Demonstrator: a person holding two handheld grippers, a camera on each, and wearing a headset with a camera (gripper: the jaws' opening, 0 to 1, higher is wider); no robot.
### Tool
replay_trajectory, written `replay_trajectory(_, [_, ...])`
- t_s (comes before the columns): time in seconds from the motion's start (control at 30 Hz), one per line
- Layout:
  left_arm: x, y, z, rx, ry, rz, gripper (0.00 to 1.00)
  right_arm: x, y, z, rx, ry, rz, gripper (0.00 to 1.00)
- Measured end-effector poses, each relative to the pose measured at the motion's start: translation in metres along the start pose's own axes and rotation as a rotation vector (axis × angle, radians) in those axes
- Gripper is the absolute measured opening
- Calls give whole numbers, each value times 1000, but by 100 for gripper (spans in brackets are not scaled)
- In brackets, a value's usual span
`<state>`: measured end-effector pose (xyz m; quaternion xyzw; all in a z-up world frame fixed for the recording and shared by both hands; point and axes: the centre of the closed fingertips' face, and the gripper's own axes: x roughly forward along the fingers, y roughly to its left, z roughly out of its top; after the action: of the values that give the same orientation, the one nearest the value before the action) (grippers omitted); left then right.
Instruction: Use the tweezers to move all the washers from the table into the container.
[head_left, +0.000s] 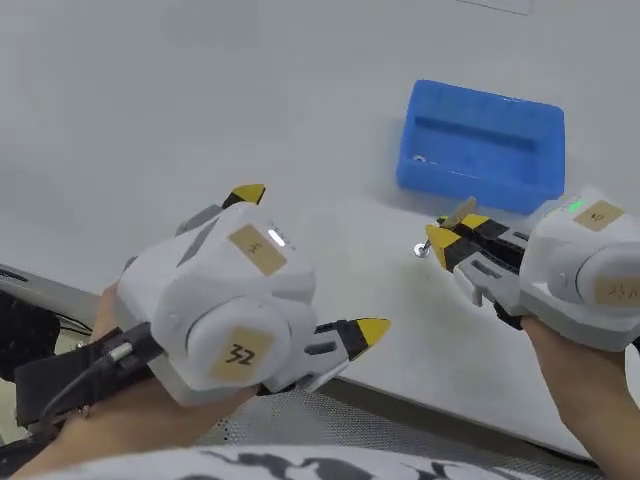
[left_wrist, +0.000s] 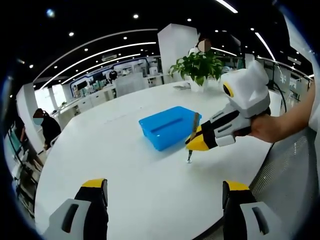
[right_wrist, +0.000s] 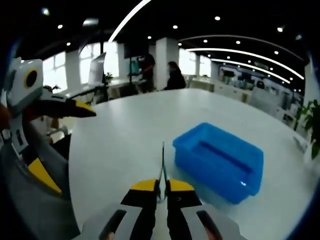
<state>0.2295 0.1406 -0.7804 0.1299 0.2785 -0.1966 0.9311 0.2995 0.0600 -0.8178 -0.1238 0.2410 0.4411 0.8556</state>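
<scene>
Your right gripper (right_wrist: 162, 186) has its jaws pressed together on the tweezers (right_wrist: 162, 162). Its own view shows the blades pointing straight ahead over the table (right_wrist: 115, 130), with the blue container (right_wrist: 220, 160) just ahead and to the right. The left gripper view adds what that one hides: the tweezer tips meet a small washer (left_wrist: 189, 161) at the table, just short of the container. Your left gripper (left_wrist: 164, 185) hangs with its jaws spread, holding nothing, well apart from it. The head view shows another washer (head_left: 418, 158) inside the container. A potted plant (left_wrist: 200, 65) stands beyond.
</scene>
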Motion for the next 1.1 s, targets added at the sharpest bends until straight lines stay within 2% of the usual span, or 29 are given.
replay_trajectory(0.1, [0,0,-1,0,5,1,98,-1,-3,0,44,-5,2,3])
replay_trajectory(0.33, [0,1,-1,4,2,2,97,3,-2,2,27,15,9,2])
replay_trajectory(0.53, [0,0,-2,6,1,-2,97,1,-5,3,89,35,17,2])
replay_trajectory(0.73, [-1,0,1,-1,-10,-1,97,-9,-5,21,85,6,20,2])
replay_trajectory(0.87, [-1,1,1,-1,-11,1,97,-16,-8,41,82,-28,21,2])
replay_trajectory(1.1, [-1,1,0,-1,-6,2,97,-23,-22,70,84,-75,-23,2])
